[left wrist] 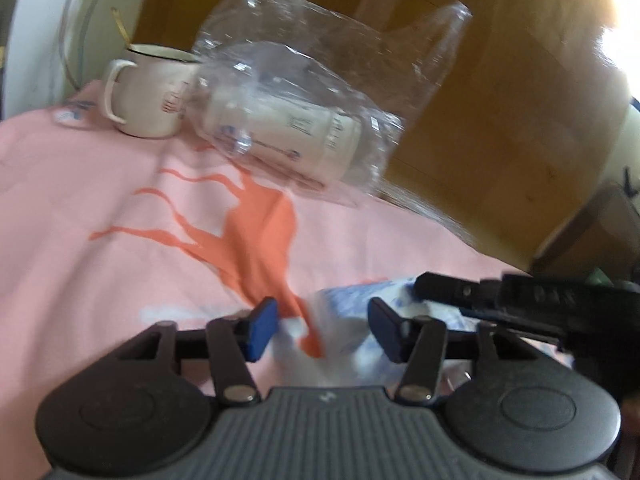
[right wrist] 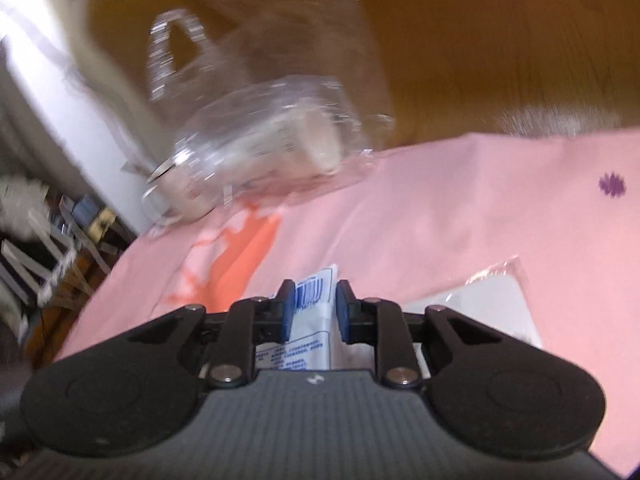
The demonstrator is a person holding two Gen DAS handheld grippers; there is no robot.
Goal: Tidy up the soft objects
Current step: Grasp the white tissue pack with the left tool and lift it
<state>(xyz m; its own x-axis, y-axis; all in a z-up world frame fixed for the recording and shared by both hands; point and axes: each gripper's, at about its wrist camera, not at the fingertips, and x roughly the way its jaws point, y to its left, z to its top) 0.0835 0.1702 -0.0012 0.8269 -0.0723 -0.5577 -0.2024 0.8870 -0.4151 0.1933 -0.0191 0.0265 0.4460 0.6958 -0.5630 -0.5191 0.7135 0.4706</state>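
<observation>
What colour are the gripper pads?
Blue pads on black fingers, clearest in the right wrist view.

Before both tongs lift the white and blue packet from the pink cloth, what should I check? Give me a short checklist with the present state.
1. Right tongs around the packet: ok.
2. Right pads pressing it: cannot tell.
3. Left tongs over the packet's other end: ok, jaws apart.
4. Mug far from the tongs: ok.
5. Clear bag with the bottle apart from the packet: ok.
6. Pictures sharp: not ok.
</observation>
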